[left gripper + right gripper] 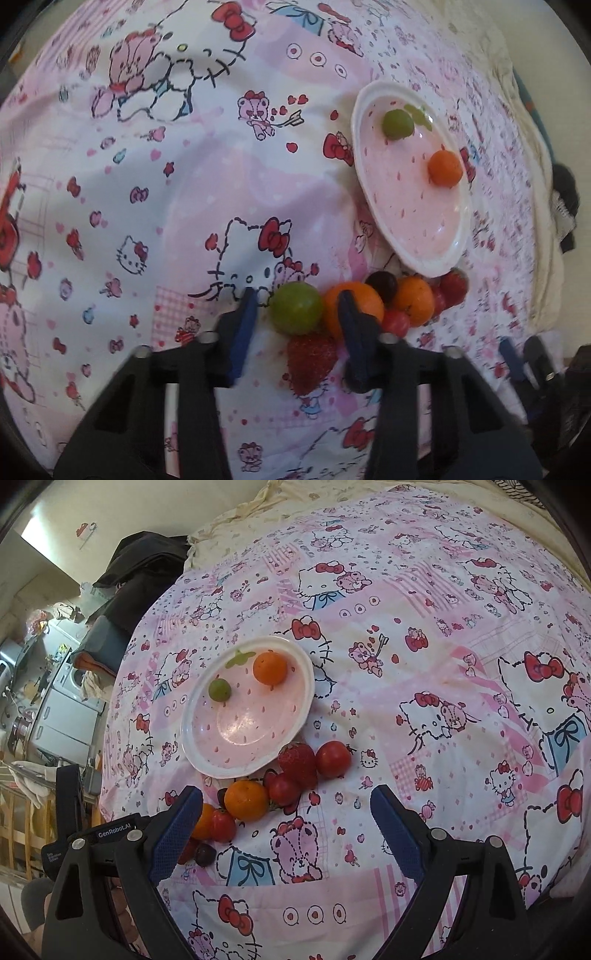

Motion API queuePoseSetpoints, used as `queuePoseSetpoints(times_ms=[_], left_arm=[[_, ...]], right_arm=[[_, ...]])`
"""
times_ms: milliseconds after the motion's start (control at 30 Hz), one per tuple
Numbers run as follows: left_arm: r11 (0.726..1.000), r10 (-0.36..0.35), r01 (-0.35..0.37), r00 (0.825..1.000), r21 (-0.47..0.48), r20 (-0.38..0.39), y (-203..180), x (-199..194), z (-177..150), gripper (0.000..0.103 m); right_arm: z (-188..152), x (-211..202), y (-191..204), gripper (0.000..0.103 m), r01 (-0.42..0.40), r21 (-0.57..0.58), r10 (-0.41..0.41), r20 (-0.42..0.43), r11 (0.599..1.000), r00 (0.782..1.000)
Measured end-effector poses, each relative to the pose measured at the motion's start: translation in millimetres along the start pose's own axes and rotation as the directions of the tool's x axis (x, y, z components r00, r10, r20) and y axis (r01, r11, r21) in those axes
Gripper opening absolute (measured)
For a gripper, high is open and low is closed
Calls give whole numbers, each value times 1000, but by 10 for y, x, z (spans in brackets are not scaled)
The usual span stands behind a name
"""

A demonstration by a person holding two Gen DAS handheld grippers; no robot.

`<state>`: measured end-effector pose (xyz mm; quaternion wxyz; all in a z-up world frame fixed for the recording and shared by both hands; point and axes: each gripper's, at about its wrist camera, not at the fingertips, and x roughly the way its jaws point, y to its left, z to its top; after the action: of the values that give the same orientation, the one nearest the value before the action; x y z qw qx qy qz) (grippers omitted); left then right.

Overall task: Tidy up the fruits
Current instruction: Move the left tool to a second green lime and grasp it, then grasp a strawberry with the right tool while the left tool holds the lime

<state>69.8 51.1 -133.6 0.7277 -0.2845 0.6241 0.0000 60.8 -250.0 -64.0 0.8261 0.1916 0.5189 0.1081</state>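
A pink plate (355, 122) (184, 734) lies on the bed and holds a green fruit (397, 123) (219, 689) and an orange (445, 168) (270, 668). Below its rim is a pile of fruit. My left gripper (297, 293) points down at the pile with its jaws narrow. A green fruit (295, 308) and a strawberry (312, 358) lie between the fingers. Cloth shows between the left pad and the green fruit, and the right finger overlaps an orange (365, 299). My right gripper (287, 789) hangs wide open above another orange (246, 799) and a small tomato (282, 788).
The bed wears a pink cartoon-print cover (443, 664). A strawberry (297, 762) and a tomato (333, 758) lie by the plate's near rim. Dark clothes (140, 565) and a beige blanket (258, 517) sit at the far edge. Room furniture (66, 709) stands beyond the bed's left side.
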Motion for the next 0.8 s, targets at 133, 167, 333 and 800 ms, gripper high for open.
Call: queuePoseSetpoints(times_ms=[133,167,333,800], left_arm=[[1000,2,-3,1000,-25,-21,57,45,4,28],[999,-3,2,1000,-34,-28,70,63,0,28],[1000,-6,6,1000,-8,-16,23,4,-24,25],[979,176,-189,972,76,153,56,-336,48,25]], right_arm=[[3,3,6,94,6,-8,-6,1,1000,1000],[0,0,6,94,8,-8,-8,2,1000,1000],[-11,-15,2,94,15,-11,-15,5,1000,1000],[-28,-2,55,94,26,-30,-26,3,999,1000]])
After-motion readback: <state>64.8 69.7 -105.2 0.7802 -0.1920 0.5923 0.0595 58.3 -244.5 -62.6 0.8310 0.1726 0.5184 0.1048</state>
